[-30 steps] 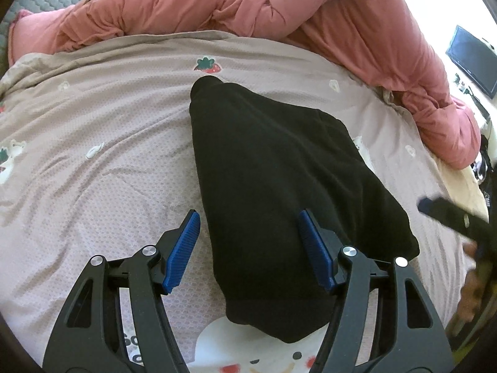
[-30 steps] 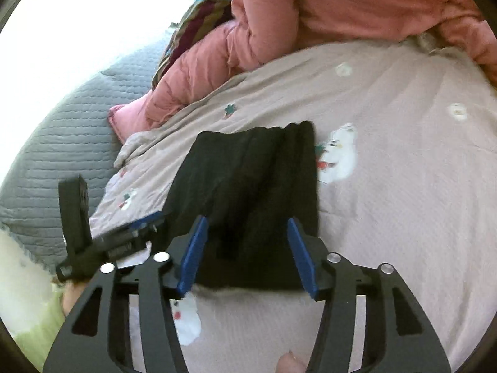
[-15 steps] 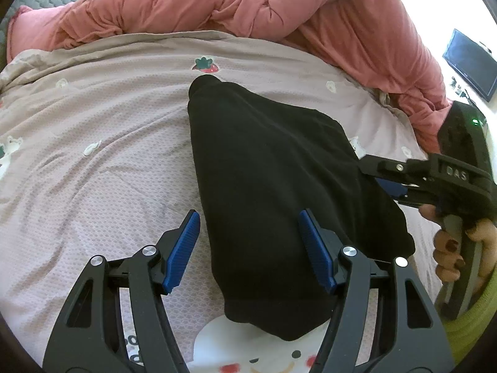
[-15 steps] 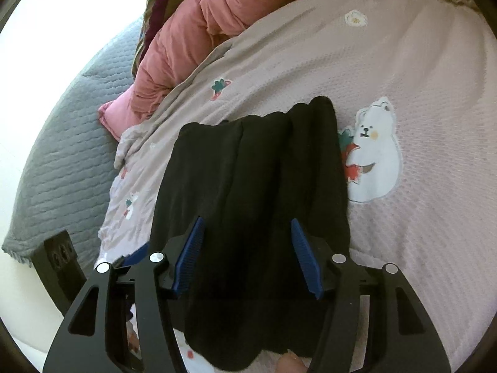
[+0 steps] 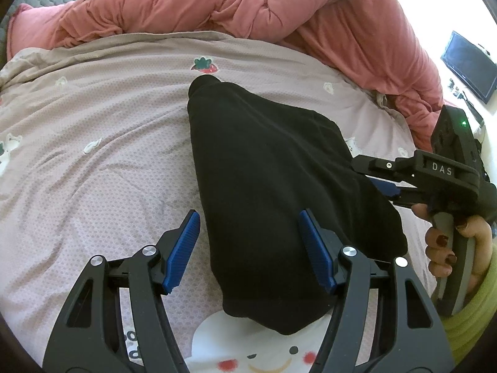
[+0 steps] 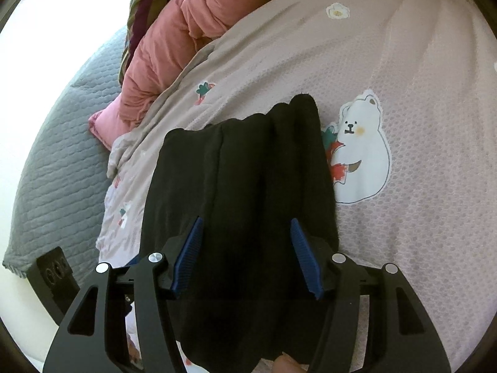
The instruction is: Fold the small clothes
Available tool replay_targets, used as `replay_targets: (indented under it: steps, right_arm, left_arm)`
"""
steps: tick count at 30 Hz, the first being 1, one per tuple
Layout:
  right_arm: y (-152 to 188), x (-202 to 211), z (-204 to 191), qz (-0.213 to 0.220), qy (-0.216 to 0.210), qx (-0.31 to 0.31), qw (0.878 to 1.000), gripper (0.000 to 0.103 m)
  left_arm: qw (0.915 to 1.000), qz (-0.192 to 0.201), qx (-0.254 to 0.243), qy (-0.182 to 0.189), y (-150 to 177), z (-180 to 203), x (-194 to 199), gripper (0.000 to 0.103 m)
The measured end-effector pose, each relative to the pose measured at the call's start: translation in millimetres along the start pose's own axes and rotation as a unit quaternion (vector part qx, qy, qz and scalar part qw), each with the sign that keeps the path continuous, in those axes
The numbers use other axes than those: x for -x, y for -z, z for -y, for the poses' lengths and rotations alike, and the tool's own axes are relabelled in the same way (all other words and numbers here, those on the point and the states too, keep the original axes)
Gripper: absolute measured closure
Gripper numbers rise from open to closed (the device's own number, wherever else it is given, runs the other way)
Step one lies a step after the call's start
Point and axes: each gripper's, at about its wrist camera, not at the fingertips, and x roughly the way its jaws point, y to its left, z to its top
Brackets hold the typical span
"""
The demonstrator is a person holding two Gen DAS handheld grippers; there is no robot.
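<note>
My left tongs [image 5: 248, 248] stand apart, blue pads either side of the near end of the black garment [image 5: 267, 186], not pressing it. My right tongs [image 6: 247, 256] are opening with the cloth between their pads, nothing clamped. In the left view their body reads "DAS". The garment is plain black, soft, folded into lengthwise pleats; its long axis runs away from me, narrowing to a rounded far tip. It lies on the pink bear-print bedsheet [image 5: 93, 171], before a bunched pink quilt [image 5: 186, 3].
</note>
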Motion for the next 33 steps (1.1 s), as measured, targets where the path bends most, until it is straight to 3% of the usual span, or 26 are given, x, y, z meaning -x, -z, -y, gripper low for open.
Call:
replay_targets:
  steps: [5, 11, 16, 21, 25, 30, 33]
  right_arm:
    - [5.1, -7.1, 0.5, -0.007, -0.009, 0.002, 1.0, 0.034]
    - [2.9, 1.3, -20.7, 0.011, -0.007, 0.051, 0.999, 0.056]
    - [-3.0, -17.9, -14.6, -0.006, -0.003, 0.047, 0.999, 0.055]
    - [-5.0, -14.4, -15.0, 0.009, -0.032, 0.058, 0.998, 0.081]
    - [-5.3, 7.9, -27.5, 0.043, -0.042, 0.087, 0.994, 0.084]
    - [-3.2, 37.0, -41.7, 0.085, -0.008, 0.135, 0.987, 0.084]
    - [-7.0, 40.7, -36.8, 0.084, 0.003, 0.137, 0.987, 0.084]
  left_arm:
    - [1.0, 0.001, 0.001, 0.0, -0.7, 0.0, -1.4, 0.045]
    - [1.0, 0.001, -0.002, -0.004, -1.7, 1.3, 0.1, 0.045]
    - [1.0, 0.0, 0.001, -0.003, -1.9, 1.4, 0.6, 0.045]
    - [1.0, 0.0, -0.001, -0.003, -3.5, 2.0, 2.2, 0.045]
    - [0.9999, 0.008, -0.005, 0.005, -4.8, 6.2, 7.4, 0.045]
    - [0.9998, 0.008, -0.014, 0.015, -6.0, 13.6, 12.7, 0.045]
    - [0.9996, 0.006, -0.021, 0.02, -5.2, 19.2, 13.2, 0.044]
